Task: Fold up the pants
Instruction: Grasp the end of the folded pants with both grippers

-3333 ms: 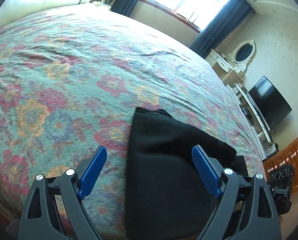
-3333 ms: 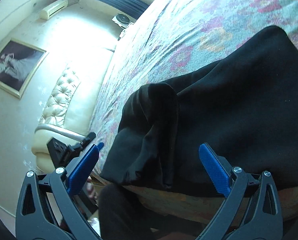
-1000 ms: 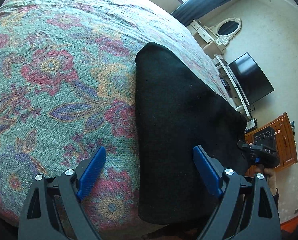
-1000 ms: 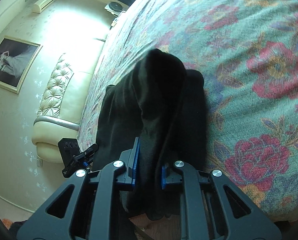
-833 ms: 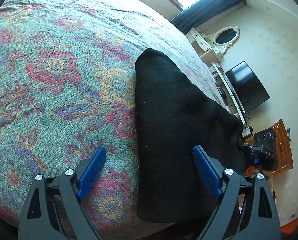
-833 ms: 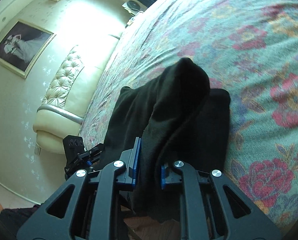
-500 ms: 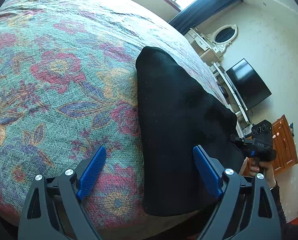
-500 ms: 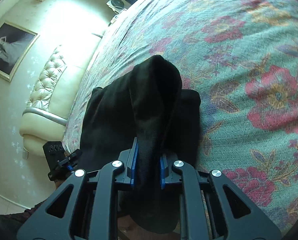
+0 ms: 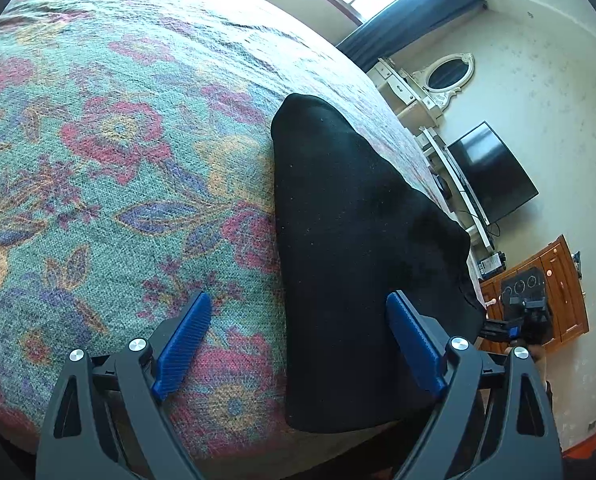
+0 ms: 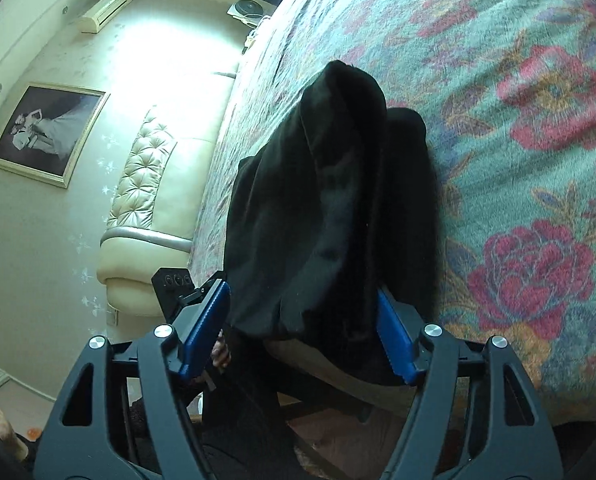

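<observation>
One pair of black fabric pants, folded into thick bundle, lies on floral green-and-red bedspread at near edge of bed. Two grippers. Left gripper with blue ribbed pads: jaws wide apart, holding nothing; pants edge between fingers, nearer right finger. Right gripper with blue pads: jaws wide, bundle end lies between fingers, pads just beside cloth, not clamping.

The left claw is held wide open, its blue pads spread well apart and pointed forward. The right claw is likewise held open, with its fingers parted and nothing clamped between them.
</observation>
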Available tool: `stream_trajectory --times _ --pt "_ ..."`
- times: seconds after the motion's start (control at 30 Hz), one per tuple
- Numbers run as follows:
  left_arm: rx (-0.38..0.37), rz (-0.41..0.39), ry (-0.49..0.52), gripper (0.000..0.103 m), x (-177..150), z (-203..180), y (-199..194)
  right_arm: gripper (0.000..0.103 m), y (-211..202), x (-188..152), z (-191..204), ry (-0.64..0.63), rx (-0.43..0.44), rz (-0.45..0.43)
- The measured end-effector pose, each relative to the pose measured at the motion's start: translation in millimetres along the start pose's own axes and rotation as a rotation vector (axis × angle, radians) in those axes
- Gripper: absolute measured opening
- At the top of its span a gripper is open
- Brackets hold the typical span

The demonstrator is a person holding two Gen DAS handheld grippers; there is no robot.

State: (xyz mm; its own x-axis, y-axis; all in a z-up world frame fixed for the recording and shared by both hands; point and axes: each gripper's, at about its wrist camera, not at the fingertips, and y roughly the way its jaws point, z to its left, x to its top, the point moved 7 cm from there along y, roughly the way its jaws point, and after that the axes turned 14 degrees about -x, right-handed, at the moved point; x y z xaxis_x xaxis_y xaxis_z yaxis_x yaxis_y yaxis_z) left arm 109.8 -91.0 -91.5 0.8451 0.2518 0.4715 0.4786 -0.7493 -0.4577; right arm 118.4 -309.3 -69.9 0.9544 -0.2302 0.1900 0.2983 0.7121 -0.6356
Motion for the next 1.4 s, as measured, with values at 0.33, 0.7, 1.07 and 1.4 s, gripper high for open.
stream_trajectory --times 0.33,0.7,1.07,1.4 --pt "-0.03 0.016 -0.041 0.088 0 -1 -6 0.013 -8 -13 -12 -0.084 -0.142 0.007" --pt "-0.276 0.077 -0.281 0.088 -14 2 -21 0.075 -29 -14 -36 0.027 -0.092 -0.046" --pt "-0.335 0.07 -0.367 0.088 -16 -11 -1 0.087 11 -29 -43 0.157 0.083 0.025" --pt "-0.188 0.132 -0.241 0.066 -22 -22 13 0.039 11 -32 -44 0.111 -0.031 0.012"
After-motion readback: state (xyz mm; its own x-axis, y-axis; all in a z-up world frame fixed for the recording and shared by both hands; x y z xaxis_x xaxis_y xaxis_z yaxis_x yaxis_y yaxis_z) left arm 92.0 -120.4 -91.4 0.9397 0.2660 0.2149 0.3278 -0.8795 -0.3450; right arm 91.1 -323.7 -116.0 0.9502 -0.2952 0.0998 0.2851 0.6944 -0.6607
